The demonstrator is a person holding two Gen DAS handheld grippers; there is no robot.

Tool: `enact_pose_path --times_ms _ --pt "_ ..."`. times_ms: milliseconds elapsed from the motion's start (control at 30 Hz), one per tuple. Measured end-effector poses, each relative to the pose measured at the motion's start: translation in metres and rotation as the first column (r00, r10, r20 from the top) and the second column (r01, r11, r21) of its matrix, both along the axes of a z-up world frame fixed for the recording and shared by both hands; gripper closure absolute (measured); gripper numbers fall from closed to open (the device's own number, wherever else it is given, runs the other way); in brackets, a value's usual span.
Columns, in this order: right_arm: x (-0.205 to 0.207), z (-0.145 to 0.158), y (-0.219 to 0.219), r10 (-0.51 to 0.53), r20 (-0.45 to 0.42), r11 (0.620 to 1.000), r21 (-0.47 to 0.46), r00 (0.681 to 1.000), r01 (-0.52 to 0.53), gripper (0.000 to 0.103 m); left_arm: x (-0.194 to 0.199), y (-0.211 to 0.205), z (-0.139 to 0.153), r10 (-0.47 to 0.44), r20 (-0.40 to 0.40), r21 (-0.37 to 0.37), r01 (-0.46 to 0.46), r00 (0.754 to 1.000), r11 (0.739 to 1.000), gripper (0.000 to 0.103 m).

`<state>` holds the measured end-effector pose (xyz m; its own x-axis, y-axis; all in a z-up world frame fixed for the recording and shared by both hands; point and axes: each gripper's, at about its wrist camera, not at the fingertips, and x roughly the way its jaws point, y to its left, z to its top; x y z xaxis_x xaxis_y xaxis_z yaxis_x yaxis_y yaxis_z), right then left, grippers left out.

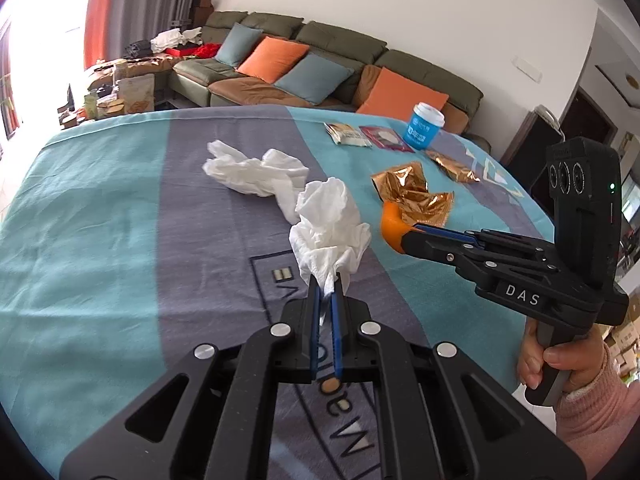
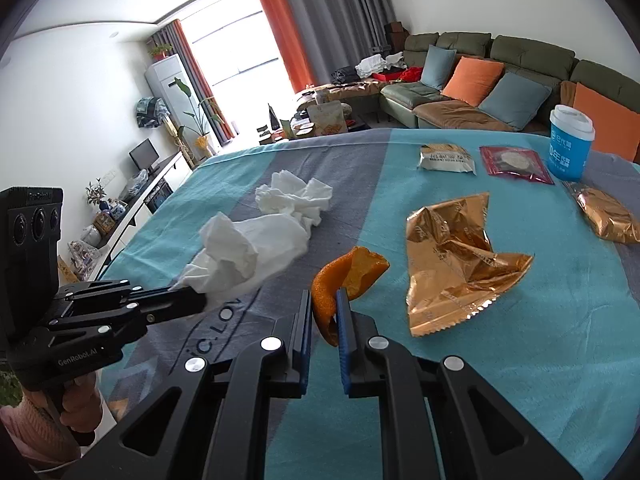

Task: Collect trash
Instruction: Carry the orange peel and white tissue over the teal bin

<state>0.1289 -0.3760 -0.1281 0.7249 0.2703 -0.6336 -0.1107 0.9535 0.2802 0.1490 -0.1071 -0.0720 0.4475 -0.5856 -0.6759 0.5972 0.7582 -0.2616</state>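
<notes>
Two handheld grippers over a table covered in a teal-and-grey striped cloth point(image 1: 100, 240), trash scattered all over it.

Left gripper point(image 1: 325, 286): clamped tight on a crumpled white tissue point(image 1: 330, 226), pinching just its lower twisted end, rest of the wad puffing up above the blue pads. Lifted clear of the cloth as far as can be told, sitting just left of the orange peel in the right wrist view.

Right gripper point(image 2: 324, 300): closed on a curled piece of orange peel point(image 2: 346, 276), squeezed between the blue pads with the wider end sticking out past the tips. Also visible from the left wrist camera, coming in from the right, gripped by a hand point(image 1: 560, 356) in a pink knit sleeve.

Using that orange peel as the landmark:
- just to its right, nearly touching: an empty crinkled gold foil wrapper point(image 2: 456, 264), torn open
- beyond it and to the left: a second crumpled white tissue point(image 2: 296, 198) lying on the cloth
- farther back and right: a white snack packet point(image 2: 446, 158), then a dark red packet point(image 2: 516, 164) beside it
- farther right again, near the far edge: a blue paper cup with a white lid point(image 2: 570, 144), upright
- far right: another gold wrapped snack point(image 2: 608, 212), looks unopened but hard to be sure

Way behind all of it: green sofa point(image 2: 520, 56) with orange and blue cushions, orange and grey curtains at the window.
</notes>
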Motion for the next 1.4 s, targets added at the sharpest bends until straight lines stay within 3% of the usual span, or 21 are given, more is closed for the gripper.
enact_pose_path --times_ms 667,1400 --pt "-0.001 0.019 0.055 0.138 0.057 0.990 0.014 0.989 -0.139 0.093 -0.026 0.098 0.015 0.160 0.028 -0.045 -0.159 0.987 0.986 0.098" --pt "0.013 0.034 0.153 0.383 0.084 0.923 0.012 0.920 -0.385 0.093 -0.042 0.181 0.028 0.351 0.058 -0.052 -0.348 0.935 0.936 0.098"
